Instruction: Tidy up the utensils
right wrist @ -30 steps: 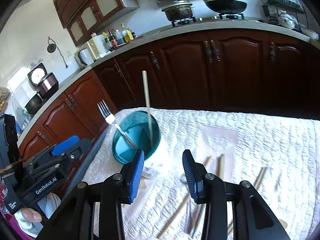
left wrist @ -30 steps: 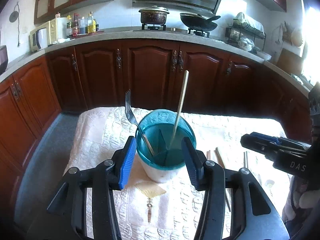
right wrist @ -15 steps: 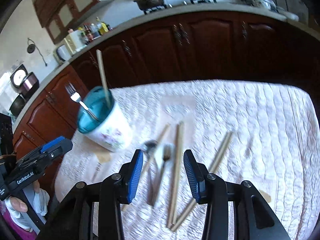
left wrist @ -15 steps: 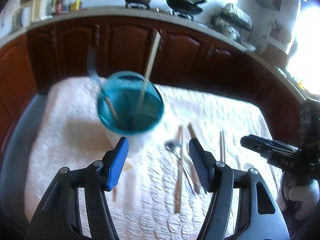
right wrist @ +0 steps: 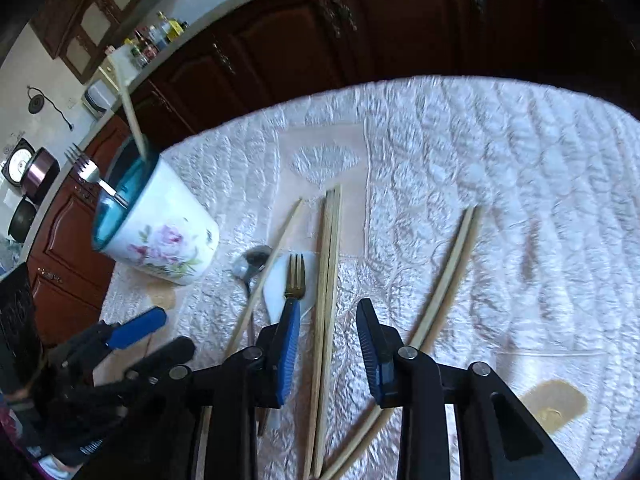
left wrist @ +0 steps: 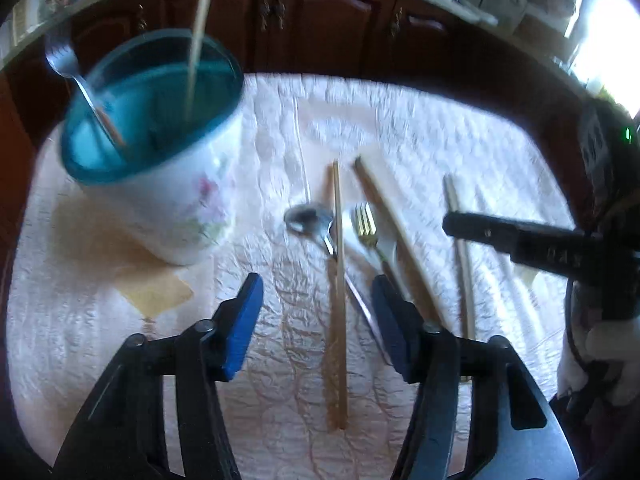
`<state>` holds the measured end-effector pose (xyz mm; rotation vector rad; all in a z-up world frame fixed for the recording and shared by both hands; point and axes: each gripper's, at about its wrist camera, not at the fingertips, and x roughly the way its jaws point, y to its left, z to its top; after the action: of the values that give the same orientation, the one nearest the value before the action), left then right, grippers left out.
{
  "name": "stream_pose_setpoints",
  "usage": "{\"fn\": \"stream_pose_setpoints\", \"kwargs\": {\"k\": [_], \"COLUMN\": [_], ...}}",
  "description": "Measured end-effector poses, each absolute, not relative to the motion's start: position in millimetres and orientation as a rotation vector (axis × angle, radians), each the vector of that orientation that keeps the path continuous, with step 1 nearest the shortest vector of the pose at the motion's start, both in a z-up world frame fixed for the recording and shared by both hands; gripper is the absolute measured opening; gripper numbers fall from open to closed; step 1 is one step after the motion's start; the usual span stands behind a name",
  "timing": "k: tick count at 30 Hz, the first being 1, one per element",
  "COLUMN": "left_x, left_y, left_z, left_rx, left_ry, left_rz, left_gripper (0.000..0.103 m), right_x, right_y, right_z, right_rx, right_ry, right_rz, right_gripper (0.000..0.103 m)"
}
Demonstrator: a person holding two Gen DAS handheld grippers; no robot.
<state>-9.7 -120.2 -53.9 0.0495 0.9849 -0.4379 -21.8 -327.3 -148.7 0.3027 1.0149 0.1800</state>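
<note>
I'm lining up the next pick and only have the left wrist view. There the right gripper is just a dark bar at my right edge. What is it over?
Observer: The right gripper has the middle pair of chopsticks lying between its jaws, which are closing. Neither side touches the sticks yet.
Operator: Good. Is the far-right chopstick alone? I make out only one there.
Observer: No, it is one of a slanted pair. The two lie side by side, and their near ends angle in toward the middle pair.
</note>
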Motion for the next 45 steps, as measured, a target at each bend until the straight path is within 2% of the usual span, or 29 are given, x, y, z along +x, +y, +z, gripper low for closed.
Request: {"fn": "stream_pose_setpoints", "kwargs": {"k": [4, 6, 8, 10, 12, 17, 26, 33, 37, 45], "left_x": [0.0, 5.7, 8.7, 11.8, 12.8, 11.3, -22.2, -57.3, -71.2, -42.8], "left_y": [-126.0, -128.2, -129.9, -131.9, -134.0, -122.3, -83.0, -57.9, -57.6, -56.8], "left_z": [-76.8, -84.5, -92.5, -97.2, -99.6, -94.0, -74.0, -82.6, -88.4, -73.0], "left_rx": [0.065, 0.069, 0.067, 0.072, 0.086, 0.030, 0.022, 0.016, 0.043, 0.038], "left_ry": [1.039, 1.057, 1.072, 1.083, 1.083, 1.092, 1.087, 1.135, 1.171, 1.109], "left_rz": [-0.427, -0.426, -0.434, -0.431, -0.434, -0.447, -0.471, -0.460, -0.471, -0.419], "left_gripper": [0.050, 0.045, 0.044, 0.032, 0.012, 0.004, 0.004, 0.004, 0.004, 0.010], "right_x": [-8.4, -1.4, 3.5, 5.5, 2.8, -19.8, -70.5, -92.0, -90.6, -54.5], "right_y": [-323.3, -325.8, -328.8, -329.2, -331.2, -346.0, -339.1, -320.4, -328.9, -325.3], "right_z": [-169.8, -178.9, -185.5, -185.6, -181.0, -166.5, -156.7, -177.8, -178.7, -172.5], "right_rx": [0.311, 0.333, 0.375, 0.388, 0.396, 0.442, 0.485, 0.493, 0.470, 0.261], "right_ry": [1.057, 1.071, 1.078, 1.073, 1.060, 1.025, 1.030, 1.083, 1.080, 1.052], "right_rz": [0.186, 0.177, 0.190, 0.196, 0.192, 0.203, 0.278, 0.248, 0.166, 0.088], "right_gripper": [0.024, 0.022, 0.014, 0.013, 0.012, 0.012, 0.012, 0.012, 0.024, 0.024]}}
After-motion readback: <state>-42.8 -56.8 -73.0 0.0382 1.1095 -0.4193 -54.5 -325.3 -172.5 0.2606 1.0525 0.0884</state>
